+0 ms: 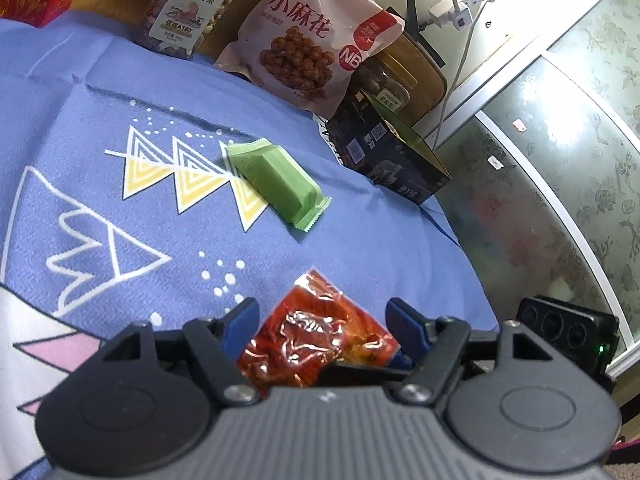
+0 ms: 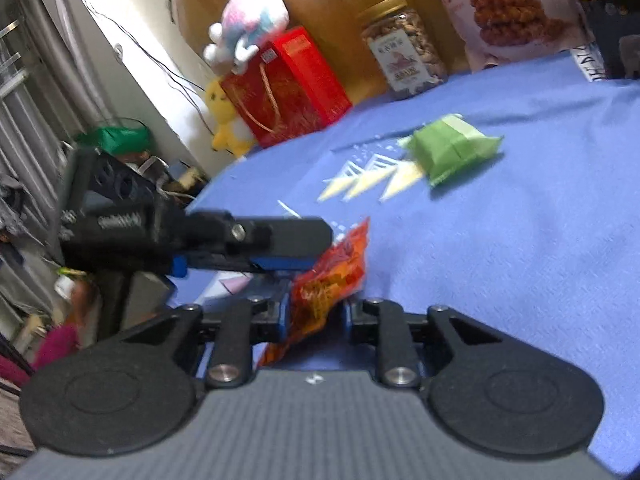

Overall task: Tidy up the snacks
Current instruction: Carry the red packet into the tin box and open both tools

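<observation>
- The red snack packet [image 1: 320, 332] sits low over the near edge of the blue tablecloth [image 1: 120, 120], caught between both tools at once; whether it rests on the cloth or is lifted off it I cannot tell.
- The right gripper [image 2: 316, 312] has its blue pads drawn in narrow on the packet's crinkled lower end, so I judge that it has hold of it.
- The left gripper [image 1: 320, 320] stands about half open with the packet between its fingers. In its own view the pads look apart from the film; in the right wrist view the same tool reaches in from nine o'clock over the packet's top, and contact there is hidden.
- A green wrapped bar [image 1: 276, 184] lies alone on the cloth at twelve o'clock from the packet, well apart from it.
- Along the back stand a jar of nuts [image 1: 188, 8], a pink bag of fried twists [image 1: 304, 40] leaning at one o'clock, and a dark box [image 1: 384, 156] at the table's edge at two o'clock.
- By my reckoning the sorting is partway: the big items look lined up at the back, while the red packet and the green bar are still loose.
- Only the right wrist view shows the red gift box [image 2: 284, 88] with plush toys [image 2: 248, 20] at eleven o'clock; only the left shows the power strip [image 1: 460, 8] on the wall.
</observation>
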`<state>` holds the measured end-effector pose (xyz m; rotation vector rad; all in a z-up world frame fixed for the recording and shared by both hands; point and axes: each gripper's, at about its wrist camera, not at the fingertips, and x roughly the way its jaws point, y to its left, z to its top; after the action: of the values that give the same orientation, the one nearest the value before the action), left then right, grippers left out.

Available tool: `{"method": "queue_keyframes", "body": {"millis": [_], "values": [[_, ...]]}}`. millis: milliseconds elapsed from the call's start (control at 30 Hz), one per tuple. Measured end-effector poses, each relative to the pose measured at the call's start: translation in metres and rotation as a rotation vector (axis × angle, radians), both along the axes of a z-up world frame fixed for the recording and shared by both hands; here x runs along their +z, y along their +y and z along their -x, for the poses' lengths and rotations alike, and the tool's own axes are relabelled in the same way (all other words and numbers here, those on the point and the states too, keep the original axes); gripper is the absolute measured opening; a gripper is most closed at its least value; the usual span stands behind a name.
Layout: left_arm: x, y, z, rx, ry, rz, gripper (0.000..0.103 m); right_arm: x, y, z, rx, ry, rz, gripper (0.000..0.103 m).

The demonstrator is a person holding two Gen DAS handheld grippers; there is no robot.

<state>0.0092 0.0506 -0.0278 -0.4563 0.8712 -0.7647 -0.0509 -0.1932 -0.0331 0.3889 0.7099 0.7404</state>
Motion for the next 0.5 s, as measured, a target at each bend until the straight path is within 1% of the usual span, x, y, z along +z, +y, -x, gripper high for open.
{"method": "queue_keyframes", "body": {"millis": [133, 267, 300, 433, 500], "values": [[0.002, -0.005, 0.004, -0.014, -0.022, -0.033, 0.071, -0.003, -0.005, 0.000, 0.006, 0.016, -0.019, 0.028], [0.004, -0.009, 0.005, -0.034, -0.009, -0.027, 0.071, 0.002, -0.006, 0.005, 0.014, -0.026, -0.040, 0.023], [0.006, -0.010, 0.004, -0.039, -0.007, -0.020, 0.071, 0.004, -0.009, 0.005, 0.010, -0.021, -0.059, 0.023], [0.020, -0.024, -0.007, -0.070, -0.017, -0.015, 0.071, -0.001, -0.035, -0.008, -0.035, 0.046, -0.192, 0.021], [0.029, -0.037, -0.015, -0.098, -0.029, -0.022, 0.071, 0.000, -0.050, -0.013, -0.069, 0.051, -0.233, 0.020]]}}
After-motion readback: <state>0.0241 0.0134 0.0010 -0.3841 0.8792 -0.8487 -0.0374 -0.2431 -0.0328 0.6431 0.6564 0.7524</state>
